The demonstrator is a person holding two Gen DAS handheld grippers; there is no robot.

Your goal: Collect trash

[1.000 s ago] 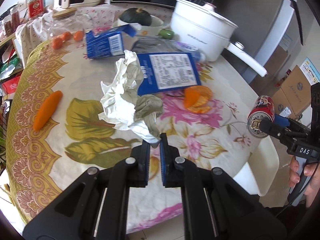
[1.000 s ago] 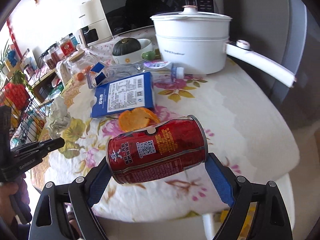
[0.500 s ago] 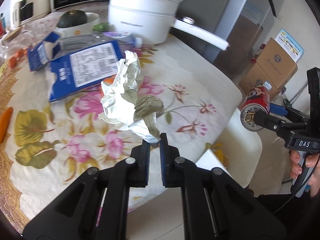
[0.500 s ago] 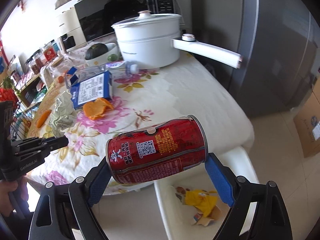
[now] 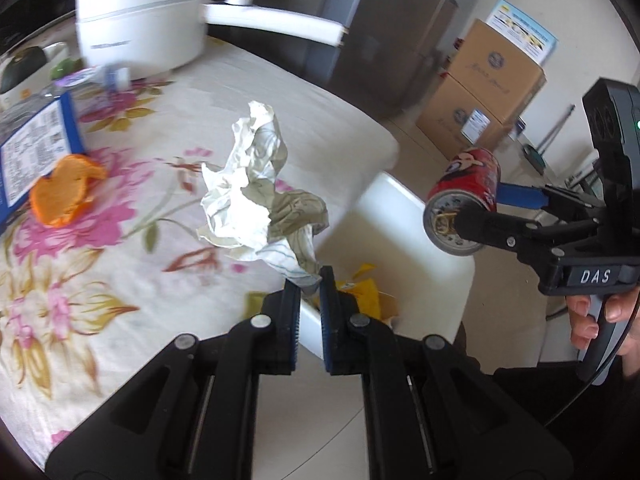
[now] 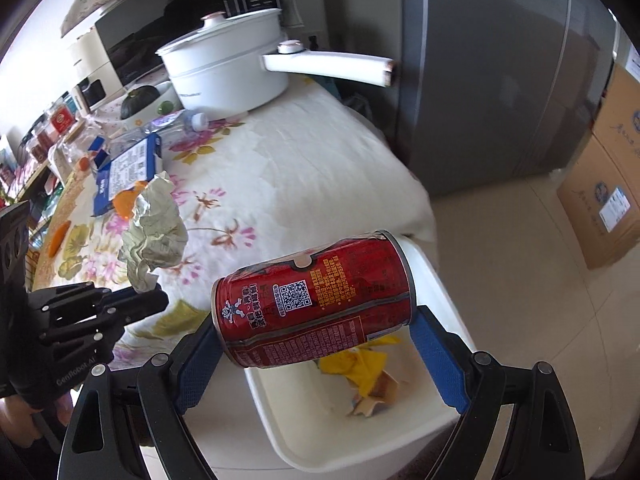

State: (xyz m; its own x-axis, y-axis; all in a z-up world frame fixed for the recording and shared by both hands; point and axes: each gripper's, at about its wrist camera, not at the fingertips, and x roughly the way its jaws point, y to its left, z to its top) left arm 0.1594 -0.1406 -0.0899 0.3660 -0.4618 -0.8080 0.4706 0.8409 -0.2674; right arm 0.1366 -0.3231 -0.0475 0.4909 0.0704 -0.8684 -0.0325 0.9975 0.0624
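**Can and crumpled paper held over the bin**

The red can [image 6: 314,302] lies sideways between the blue pads of the right gripper [image 6: 316,344], clamped end to end – its jaws stand wide around it. Directly below the can sits the white bin [image 6: 436,280], with yellow wrappers [image 6: 360,364] and scraps already in its bottom.

To the left of that gripper, the crumpled paper [image 5: 256,200] sticks up from the tips of the left gripper [image 5: 310,284], whose jaws are clenched tight on the wad's lower corner. The wad hangs above the counter's [image 5: 300,92] edge, just short of the bin's near rim.

Farther off on the flowered cloth – orange peel [image 5: 64,196], a blue packet [image 5: 32,152], a plastic bottle [image 6: 168,126] lying on its side and a white pot [image 6: 232,68] with a long handle. Beyond the right gripper, on the floor, stand cardboard boxes [image 5: 480,88]. A hand [image 5: 600,316] grips the right gripper's handle.
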